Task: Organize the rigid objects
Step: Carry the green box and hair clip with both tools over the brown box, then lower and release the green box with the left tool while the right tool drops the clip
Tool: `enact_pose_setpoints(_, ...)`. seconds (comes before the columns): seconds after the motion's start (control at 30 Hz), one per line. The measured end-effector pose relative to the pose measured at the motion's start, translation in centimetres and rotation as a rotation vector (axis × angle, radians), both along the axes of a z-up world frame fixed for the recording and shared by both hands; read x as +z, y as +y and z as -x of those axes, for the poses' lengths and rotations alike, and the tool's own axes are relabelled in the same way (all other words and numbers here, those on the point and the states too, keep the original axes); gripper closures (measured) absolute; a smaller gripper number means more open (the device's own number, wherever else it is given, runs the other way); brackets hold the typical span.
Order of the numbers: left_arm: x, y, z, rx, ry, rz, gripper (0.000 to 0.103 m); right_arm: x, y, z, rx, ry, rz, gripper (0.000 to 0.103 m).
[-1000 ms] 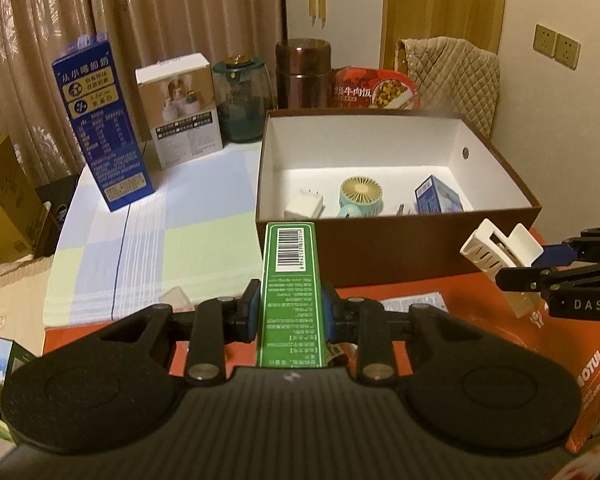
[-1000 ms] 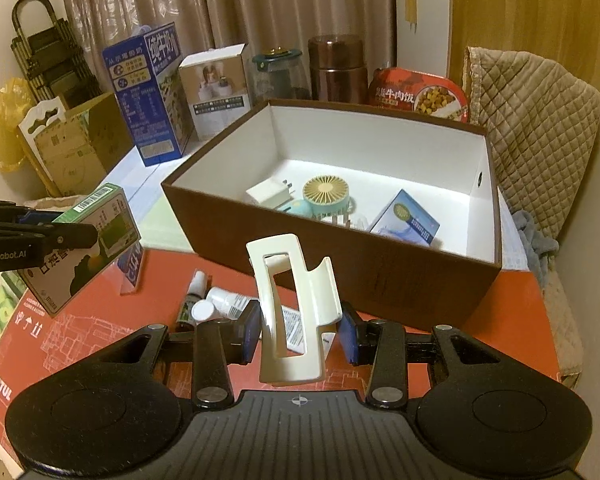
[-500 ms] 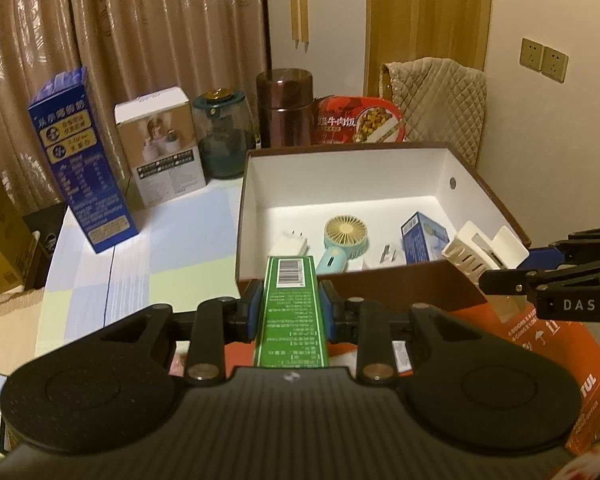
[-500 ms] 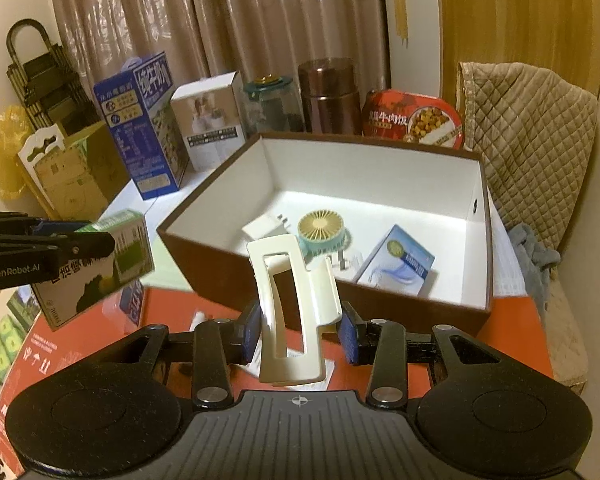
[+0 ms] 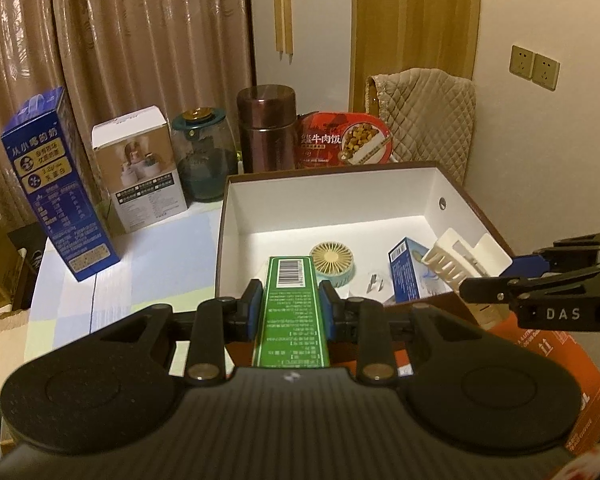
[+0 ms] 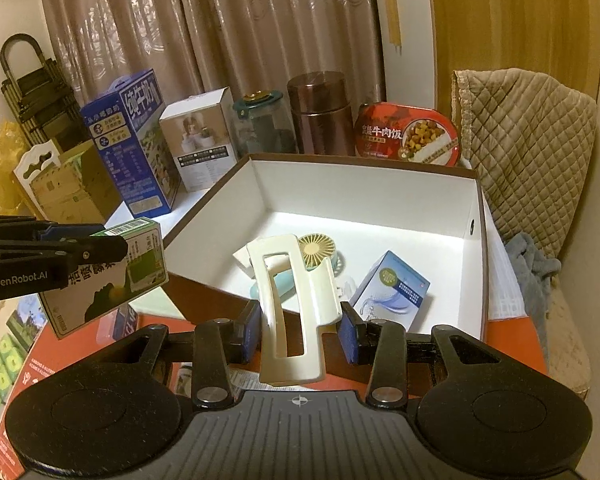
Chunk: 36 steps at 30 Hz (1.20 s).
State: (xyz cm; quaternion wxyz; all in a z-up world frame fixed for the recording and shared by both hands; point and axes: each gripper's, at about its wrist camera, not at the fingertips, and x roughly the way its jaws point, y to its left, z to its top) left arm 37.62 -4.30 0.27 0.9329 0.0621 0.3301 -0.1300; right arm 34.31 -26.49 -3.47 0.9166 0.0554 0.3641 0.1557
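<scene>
My left gripper [image 5: 291, 304] is shut on a green carton [image 5: 292, 312], held above the near wall of the brown box [image 5: 328, 176]. The carton also shows in the right wrist view [image 6: 112, 276], left of the box. My right gripper [image 6: 298, 330] is shut on a cream hair claw clip [image 6: 292, 312], held over the near wall of the box [image 6: 476, 248]. The clip also shows in the left wrist view [image 5: 460, 260], over the box's right side. Inside the box lie a small fan [image 6: 318, 250], a blue carton [image 6: 392, 290] and a white charger [image 6: 242, 258].
Behind the box stand a blue milk carton [image 5: 56, 184], a white carton [image 5: 140, 168], a glass jar [image 5: 202, 156], a brown flask [image 5: 266, 128] and a red food tub [image 5: 342, 140]. An orange carton [image 5: 548, 356] lies under the box front. A quilted cushion [image 6: 528, 152] is at the right.
Both grippers have risen and moved forward with their objects, from in front of the box to over its near wall. Both grips are unchanged.
</scene>
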Motion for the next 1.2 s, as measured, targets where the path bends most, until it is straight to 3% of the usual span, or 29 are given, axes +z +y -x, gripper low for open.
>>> enact_pose_setpoints(0.63, -0.2, -1.4, -5.6, -0.015, -0.008, -0.001, 0.077, 0.8, -0.3, -4.9, -0.060, 0.012, -0.018, 0.066)
enact_pose_setpoints(1.2, -3.2, -3.5, -12.5, -0.027, 0.045, -0.023, 0.077, -2.0, -1.0, -11.4, -0.143, 0.101, -0.036, 0.066)
